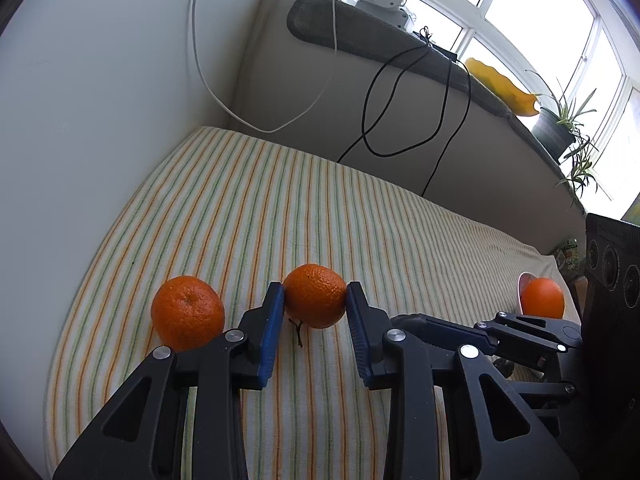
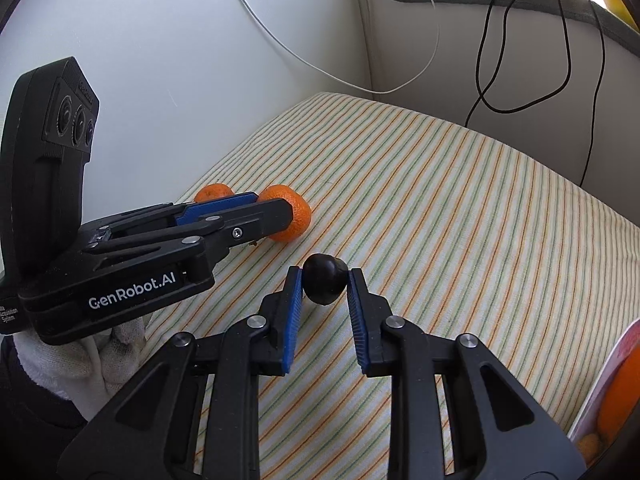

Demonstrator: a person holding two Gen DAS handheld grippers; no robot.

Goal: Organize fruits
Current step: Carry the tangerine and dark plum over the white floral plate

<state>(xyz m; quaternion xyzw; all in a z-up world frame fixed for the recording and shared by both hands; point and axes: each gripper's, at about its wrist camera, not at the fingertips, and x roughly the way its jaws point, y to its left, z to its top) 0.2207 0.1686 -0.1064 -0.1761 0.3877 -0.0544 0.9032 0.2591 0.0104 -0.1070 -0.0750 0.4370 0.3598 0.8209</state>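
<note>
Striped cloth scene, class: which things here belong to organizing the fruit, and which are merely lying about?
Part of the job:
- mandarin, held in the left hand-held gripper
- second mandarin
- dark fruit, held in the right hand-held gripper
- orange fruit

Lying about:
- black cable
- white cable
- potted plant

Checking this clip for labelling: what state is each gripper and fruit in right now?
left gripper: shut on the middle mandarin.
middle mandarin: gripped, on the striped cloth.
left mandarin: loose on the cloth, untouched.
right gripper: shut on the dark fruit.
dark fruit: pinched between the blue pads.
orange fruit: already in the white bowl.
</note>
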